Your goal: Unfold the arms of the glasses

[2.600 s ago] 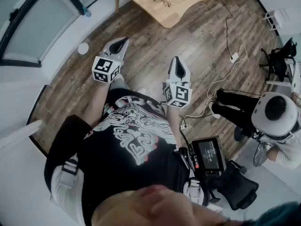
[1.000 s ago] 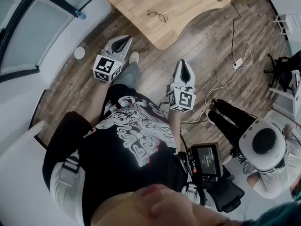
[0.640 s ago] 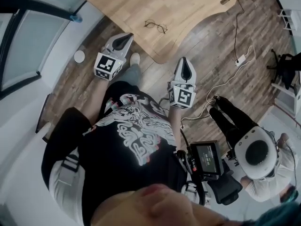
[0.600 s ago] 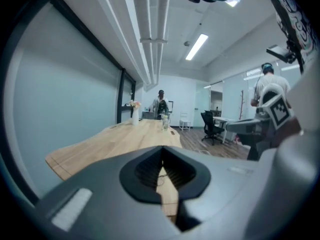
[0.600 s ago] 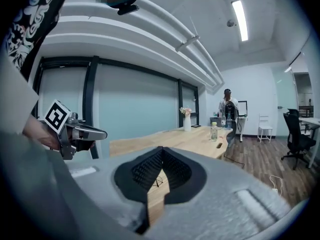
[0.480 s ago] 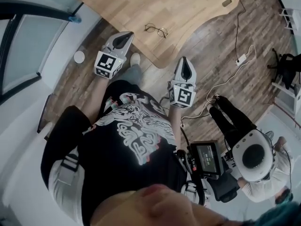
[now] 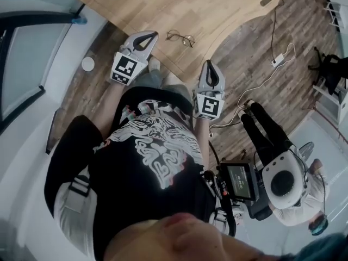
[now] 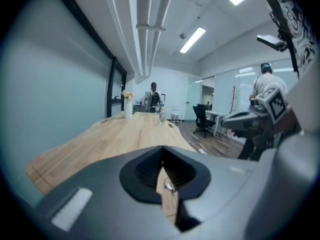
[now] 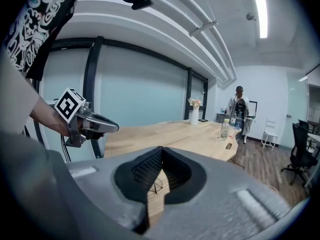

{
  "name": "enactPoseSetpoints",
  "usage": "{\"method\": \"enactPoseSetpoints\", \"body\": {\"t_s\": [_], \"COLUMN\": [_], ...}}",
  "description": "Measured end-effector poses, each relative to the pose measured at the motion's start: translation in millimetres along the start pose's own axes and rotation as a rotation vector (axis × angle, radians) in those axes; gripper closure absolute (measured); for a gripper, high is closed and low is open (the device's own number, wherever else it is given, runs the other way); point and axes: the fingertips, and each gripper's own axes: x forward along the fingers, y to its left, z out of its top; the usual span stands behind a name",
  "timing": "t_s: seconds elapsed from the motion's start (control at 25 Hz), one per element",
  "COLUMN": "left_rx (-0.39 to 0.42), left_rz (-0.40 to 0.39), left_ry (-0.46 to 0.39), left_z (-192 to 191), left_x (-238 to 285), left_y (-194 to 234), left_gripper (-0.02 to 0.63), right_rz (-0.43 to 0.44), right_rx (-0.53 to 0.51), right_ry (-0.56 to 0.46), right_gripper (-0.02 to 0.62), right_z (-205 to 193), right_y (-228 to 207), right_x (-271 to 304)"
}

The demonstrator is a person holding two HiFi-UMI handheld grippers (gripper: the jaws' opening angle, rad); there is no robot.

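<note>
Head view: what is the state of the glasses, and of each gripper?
glasses: lying on the table, untouched; too small to tell whether the arms are folded.
left gripper: shut, empty, in the air, apart from the glasses.
right gripper: shut, empty, in the air, apart from the glasses.

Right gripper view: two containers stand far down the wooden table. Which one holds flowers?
The white vase, left of the clear bottle. Flowers rise from its top, while the bottle has none.

Right claw [image 9: 160, 150] closed, empty; glasses [image 9: 156, 185] beyond on wooden table [image 9: 195, 134].
</note>
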Motion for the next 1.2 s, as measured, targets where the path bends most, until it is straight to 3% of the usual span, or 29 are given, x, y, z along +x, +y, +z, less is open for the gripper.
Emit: {"method": "enactPoseSetpoints", "body": {"t_s": [0.2,0.44,0.8,0.88,1.2], "left_rx": [-0.012,-0.026,-0.033,-0.048,-0.129], "left_rz": [-0.022,-0.025,-0.001,0.006,0.046], "left_ry": [0.027,0.043,0.096,0.112,0.163], "left_z": [-18.7,-24.9,-31.3,-33.8,-58.7], "left_x": [10.0,16.1,28.0,30.5,50.3], "left_y": [5.0,12.6,17.4,17.1,15.7], "left_gripper": [0.617,0.617,0.617,0.617,0.617], "right_rz": [0.068,0.146,0.325,0.387,0.549], "right_rx": [0.003,-0.063,-0.201,-0.242,-0.38], "right_ry": [0.06,0.113,0.19,0.221,0.294], "right_gripper": [0.597,0.595,0.592,0.545,0.529], "right_z": [-14.5,-19.6,-24.1,-30.4,-54.3], "right_y": [10.3,24.6,49.2,56.7,70.7], "right_x": [17.2,42.8,84.4,91.8,123.0]}}
